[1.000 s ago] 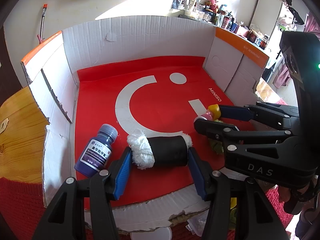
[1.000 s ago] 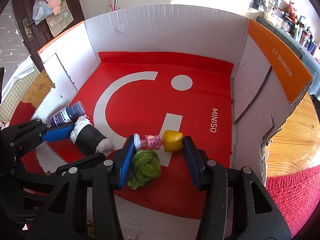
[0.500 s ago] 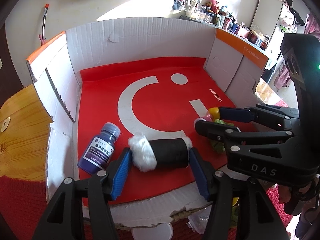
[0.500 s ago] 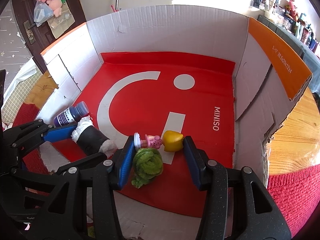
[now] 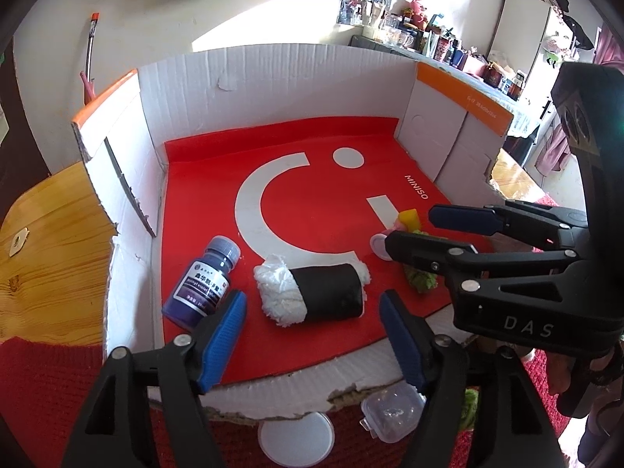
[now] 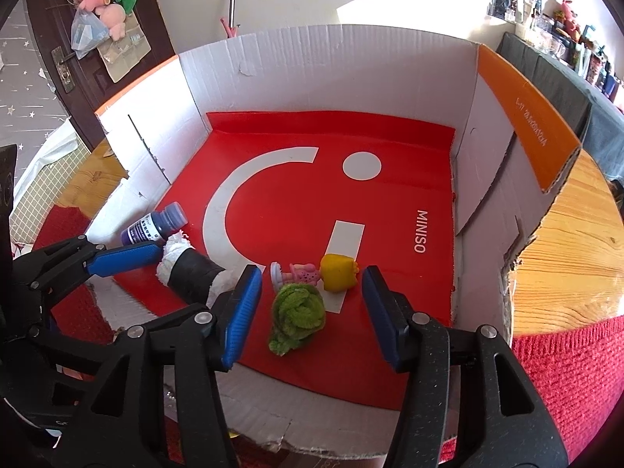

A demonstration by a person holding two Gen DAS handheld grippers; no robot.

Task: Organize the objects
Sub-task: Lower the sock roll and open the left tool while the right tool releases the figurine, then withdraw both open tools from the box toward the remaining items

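A cardboard box (image 5: 273,89) with a red MINISO floor holds the objects. A black roll with white fluffy ends (image 5: 312,292) lies near the box's front edge, also in the right wrist view (image 6: 193,275). A purple bottle (image 5: 202,282) lies to its left. My left gripper (image 5: 312,335) is open and empty, just in front of the roll. A green fuzzy toy (image 6: 298,318) and a pink-and-yellow figure (image 6: 323,271) lie on the floor. My right gripper (image 6: 308,316) is open, its fingers either side of the green toy, touching nothing.
The box sits on a wooden table (image 6: 565,253) over red cloth (image 6: 565,362). A small clear plastic case (image 5: 392,409) and a white round lid (image 5: 296,436) lie outside the box's front edge. The box walls stand at left, back and right.
Both grippers have drawn back toward the box's front edge. The roll, once between the left fingers, now lies ahead of them. No object has moved.
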